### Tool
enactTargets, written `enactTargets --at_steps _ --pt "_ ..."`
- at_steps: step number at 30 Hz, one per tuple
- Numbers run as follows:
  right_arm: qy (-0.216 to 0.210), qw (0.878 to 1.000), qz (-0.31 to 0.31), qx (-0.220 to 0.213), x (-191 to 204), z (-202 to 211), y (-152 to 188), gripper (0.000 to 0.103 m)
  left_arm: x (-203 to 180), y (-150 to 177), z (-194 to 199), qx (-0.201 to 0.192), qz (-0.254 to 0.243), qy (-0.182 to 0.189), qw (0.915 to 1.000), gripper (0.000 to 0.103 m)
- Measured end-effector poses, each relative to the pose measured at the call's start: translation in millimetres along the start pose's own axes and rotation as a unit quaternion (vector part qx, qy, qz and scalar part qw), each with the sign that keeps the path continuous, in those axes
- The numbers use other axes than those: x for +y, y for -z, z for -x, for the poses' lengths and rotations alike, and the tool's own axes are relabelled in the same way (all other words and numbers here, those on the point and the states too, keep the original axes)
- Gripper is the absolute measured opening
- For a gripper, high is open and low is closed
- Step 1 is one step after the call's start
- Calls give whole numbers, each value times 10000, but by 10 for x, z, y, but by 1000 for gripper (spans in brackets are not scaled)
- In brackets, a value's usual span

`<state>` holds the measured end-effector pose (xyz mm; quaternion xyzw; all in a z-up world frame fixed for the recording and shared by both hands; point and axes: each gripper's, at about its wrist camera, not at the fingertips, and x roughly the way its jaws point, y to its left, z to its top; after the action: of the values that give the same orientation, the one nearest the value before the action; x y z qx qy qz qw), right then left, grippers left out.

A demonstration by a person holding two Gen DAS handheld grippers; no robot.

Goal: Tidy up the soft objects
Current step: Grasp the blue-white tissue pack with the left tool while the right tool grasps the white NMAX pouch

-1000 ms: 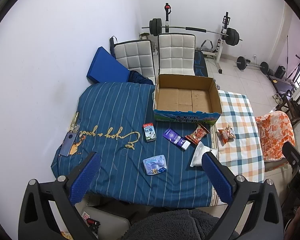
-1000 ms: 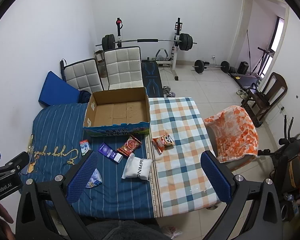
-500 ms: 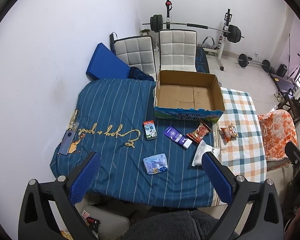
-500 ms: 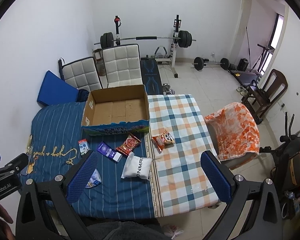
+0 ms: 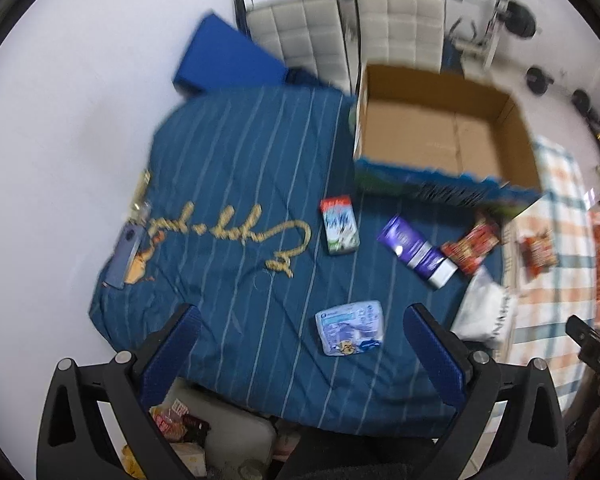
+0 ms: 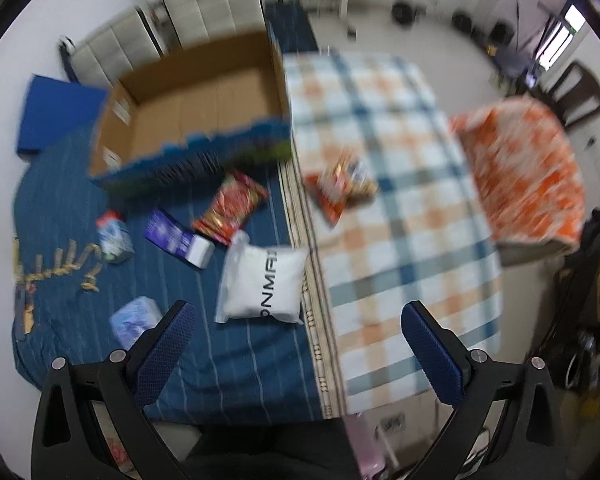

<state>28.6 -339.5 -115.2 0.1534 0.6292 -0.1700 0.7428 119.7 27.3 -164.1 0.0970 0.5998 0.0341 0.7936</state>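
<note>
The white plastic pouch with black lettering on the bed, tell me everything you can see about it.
The white plastic pouch with black lettering looks soft, puffy and roughly square, with a clear sealed margin along one side. It lies flat on the blue striped bedcover, its edge at the seam with the checked blanket. Nothing grips it; a red snack packet lies just beyond, contact unclear through blur.

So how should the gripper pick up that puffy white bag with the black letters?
Judging by its pose, come straight down with the open right gripper. The white bag lies flat on the blue cover, so nothing sticks up to grab. I would pinch a thin side edge, or a bit of loose plastic near a corner, rather than squeezing the puffy middle.
</note>
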Motion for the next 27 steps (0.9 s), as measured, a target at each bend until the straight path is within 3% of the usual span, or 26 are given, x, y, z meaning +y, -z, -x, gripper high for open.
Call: enactTargets --at_steps 5,9,15,17,20,27 --pt "-118 9946 -377 961 38 -1124 -148 103 -179 -74 -869 675 -143 -39 9976 103" --pt "-142 9890 -551 1364 155 -1689 -161 103 -283 -89 -1469 1298 -137 145 9913 103" --pt "-58 9842 -576 1672 329 -2110 -90 103 -314 -94 -1940 1786 -169 327 9832 103" --pt "-59 9820 -587 1793 355 -2193 -46 103 -295 -56 -1988 1906 -428 435 9798 103" --pt "-50 9811 -516 1864 405 -2278 14 103 -199 60 -1973 1965 -601 296 9782 103" --pt "92 9812 -355 1895 590 -2482 125 103 -251 306 -2297 2709 -275 878 9582 103"
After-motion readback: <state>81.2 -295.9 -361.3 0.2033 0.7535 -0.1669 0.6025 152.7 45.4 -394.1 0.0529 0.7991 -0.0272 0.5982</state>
